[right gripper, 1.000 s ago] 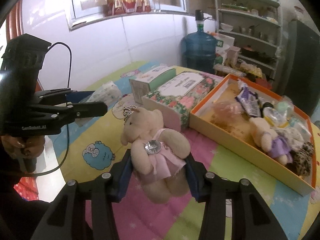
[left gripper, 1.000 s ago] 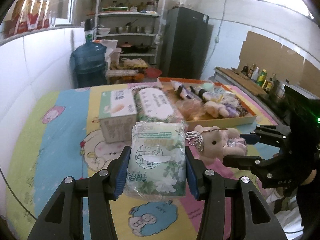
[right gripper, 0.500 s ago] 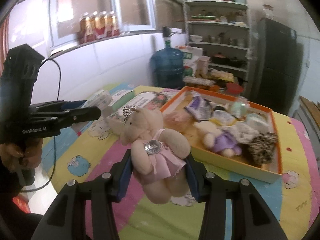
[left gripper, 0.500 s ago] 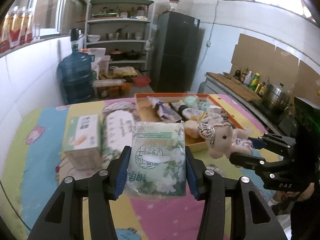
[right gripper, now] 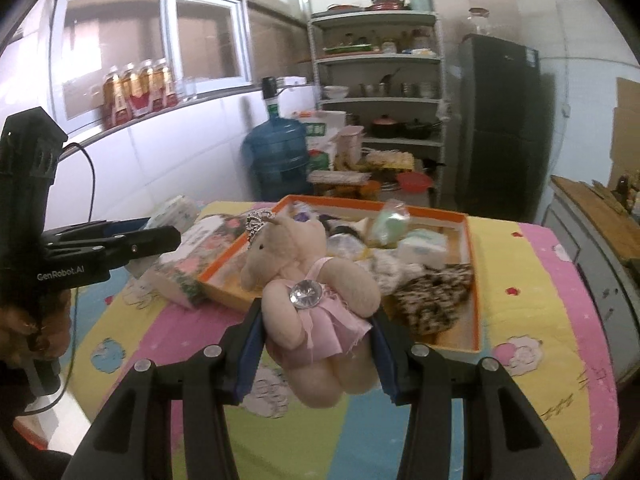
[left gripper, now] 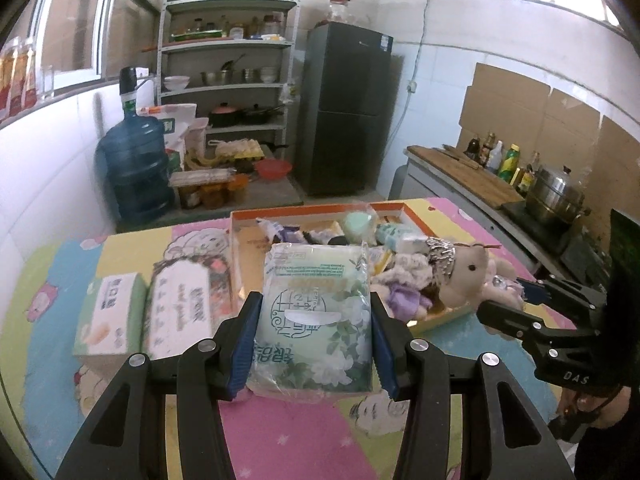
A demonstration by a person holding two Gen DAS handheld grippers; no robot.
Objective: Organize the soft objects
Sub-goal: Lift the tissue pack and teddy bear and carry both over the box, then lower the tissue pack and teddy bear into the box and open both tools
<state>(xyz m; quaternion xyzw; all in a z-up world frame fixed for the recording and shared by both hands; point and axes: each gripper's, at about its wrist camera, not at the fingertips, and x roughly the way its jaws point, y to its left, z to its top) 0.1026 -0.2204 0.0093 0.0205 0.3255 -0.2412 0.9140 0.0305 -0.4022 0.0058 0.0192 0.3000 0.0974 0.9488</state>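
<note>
Tissue pack (left gripper: pixel 316 316) sits clenched in the left gripper (left gripper: pixel 314 340); plush bear (right gripper: pixel 316 300) is gripped by the right gripper (right gripper: pixel 316 344), orange tray (right gripper: pixel 472 300) at one o'clock.

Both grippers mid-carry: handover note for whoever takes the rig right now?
Left gripper: shut on the green tissue pack, held above the table.
Right gripper: shut on the plush bear in a pink dress, also held up in the air.
Orange tray lies ahead on the cartoon tablecloth, already holding several soft toys and packets.
Two tissue boxes stand left of the tray.
Done: both items picked up.
Left: probably set both in the tray.
</note>
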